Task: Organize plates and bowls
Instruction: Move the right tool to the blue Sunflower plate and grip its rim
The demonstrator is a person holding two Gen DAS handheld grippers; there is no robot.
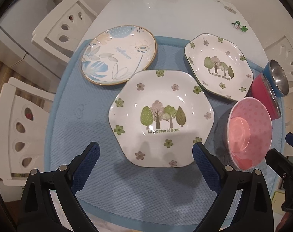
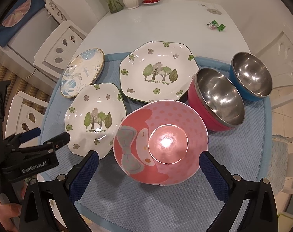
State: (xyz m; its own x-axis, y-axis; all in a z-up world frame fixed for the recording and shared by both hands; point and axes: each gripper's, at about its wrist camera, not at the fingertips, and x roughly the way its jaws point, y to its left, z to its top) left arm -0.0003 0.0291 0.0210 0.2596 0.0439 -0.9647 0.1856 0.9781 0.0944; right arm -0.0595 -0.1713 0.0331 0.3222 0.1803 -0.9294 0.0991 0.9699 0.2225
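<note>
White bench [image 1: 165, 19] with blue textured mat [image 1: 84, 116], white chairs [image 1: 63, 25] at nine o'clock, forest-print hexagonal plate [image 1: 161, 118] mid-mat, pink cartoon bowl [image 2: 161, 141] at three o'clock, left gripper [image 1: 146, 154] and right gripper [image 2: 148, 164] fingers spread wide, holding nothing.

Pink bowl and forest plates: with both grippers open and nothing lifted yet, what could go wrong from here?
1. The near forest plate lies flat on the mat, so the open left gripper may struggle to catch its glazed rim.
2. The pink bowl looks wide for the open right gripper; a grip could slip.
3. The far forest plate sits close to the red bowl; lifting could knock them.
</note>
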